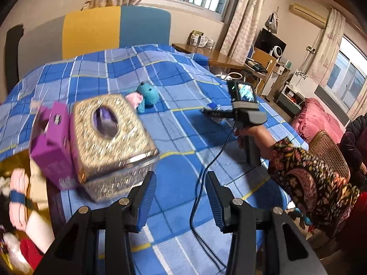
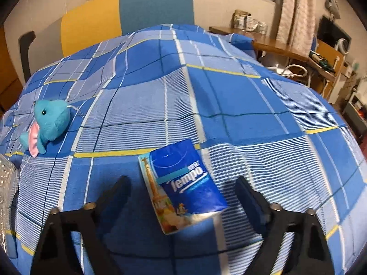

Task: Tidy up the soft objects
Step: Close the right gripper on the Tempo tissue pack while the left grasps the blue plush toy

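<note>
- Tempo tissue pack point(image 2: 183, 185) is lying flat on the blue plaid bedspread point(image 2: 240, 105), between the spread fingers of the right gripper point(image 2: 183, 197); neither finger is touching it.
- Right gripper's jaws are standing wide apart, holding nothing.
- Left gripper point(image 1: 179, 197) is hovering over the bedspread with its blue-padded jaws apart, nothing between them.
- Teal plush toy point(image 2: 51, 123) with a pink ear is resting on the bedspread, well left of the tissue pack and beyond it.
- Gold glittery tissue box point(image 1: 110, 135) is sitting just ahead-left of the left gripper, the plush toy close behind its far corner.
- Purple carton point(image 1: 54, 146) is leaning against the tissue box's left side.
- Right hand point(image 1: 252, 135) in a floral sleeve is gripping the right gripper's handle, seen from the left wrist view.
</note>
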### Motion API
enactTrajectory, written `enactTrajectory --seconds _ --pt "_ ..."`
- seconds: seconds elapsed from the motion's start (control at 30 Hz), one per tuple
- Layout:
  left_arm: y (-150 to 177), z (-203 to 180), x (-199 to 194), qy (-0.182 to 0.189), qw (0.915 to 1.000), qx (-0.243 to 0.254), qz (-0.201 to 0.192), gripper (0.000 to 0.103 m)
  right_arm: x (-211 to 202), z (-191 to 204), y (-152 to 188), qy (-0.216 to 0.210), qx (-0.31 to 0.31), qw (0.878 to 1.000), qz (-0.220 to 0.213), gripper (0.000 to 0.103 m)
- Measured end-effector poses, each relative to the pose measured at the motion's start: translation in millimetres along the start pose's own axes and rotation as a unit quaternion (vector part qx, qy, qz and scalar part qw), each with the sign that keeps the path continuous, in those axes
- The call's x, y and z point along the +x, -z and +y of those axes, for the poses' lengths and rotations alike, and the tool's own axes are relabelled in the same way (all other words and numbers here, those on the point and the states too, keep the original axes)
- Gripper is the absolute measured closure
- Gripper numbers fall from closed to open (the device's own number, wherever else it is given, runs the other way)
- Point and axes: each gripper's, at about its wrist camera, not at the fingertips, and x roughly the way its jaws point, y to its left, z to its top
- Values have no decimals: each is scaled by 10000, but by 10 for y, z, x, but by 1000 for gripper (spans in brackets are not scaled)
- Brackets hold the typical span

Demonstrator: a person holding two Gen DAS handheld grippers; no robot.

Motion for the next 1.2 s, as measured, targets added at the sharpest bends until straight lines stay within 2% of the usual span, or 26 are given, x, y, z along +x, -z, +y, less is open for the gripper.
enactTrajectory --seconds 0.03,0.2,0.37,0.47,0.57,0.6,0.67,0.73,0.83,0.87,0.93,1.0,1.07,1.13,1.2 --pt "-55 -31 6 -29 10000 68 -39 58 27 7 17 19 -20 10000 13 35" --pt "-326 -158 81 42 9998 183 -83 58 -25 -32 67 6 143 9999 -62 41" --pt "-734 -243 304 122 9998 125 14 58 -262 -133 280 -75 693 9976 -50 42" --pt "-1083 -319 526 -95 9995 302 84 58 -454 -140 529 -119 1004 9949 -35 42" --pt "-1455 -313 875 -298 9984 299 364 58 -579 -122 705 -118 1141 9933 -155 42" --pt "-1541 -289 983 -335 9980 258 463 58 -611 -100 748 -114 1149 9931 -200 42" --pt "-1723 -262 1240 -680 9956 364 538 58 -627 -72 786 -142 1175 9927 -240 42" --pt "-1849 -190 1548 -832 9924 432 797 58 -623 -39 798 -68 1119 9933 -266 42" --pt "-1942 -18 1988 -1011 9855 410 1300 57 -614 -16 807 -16 1056 9940 -278 42" --pt "-1968 74 2126 -1160 9829 308 1400 57 -615 -20 808 -25 1059 9939 -294 42" --pt "-2003 238 2327 -1184 9816 106 1497 55 -611 -32 809 -49 1078 9937 -316 42" --pt "-2009 366 2523 -1295 9770 -37 1696 46 -612 -34 817 -54 1081 9936 -338 42" --pt "-2001 483 2705 -1311 9728 -227 1895 44 -608 -33 821 -55 1079 9935 -347 42" --pt "-2011 578 2779 -1321 9746 -418 1759 44 -607 -29 829 -50 1072 9935 -367 41" --pt "-2012 613 2849 -1650 9721 -271 1644 37 -609 -36 836 -74 1091 9933 -380 41"
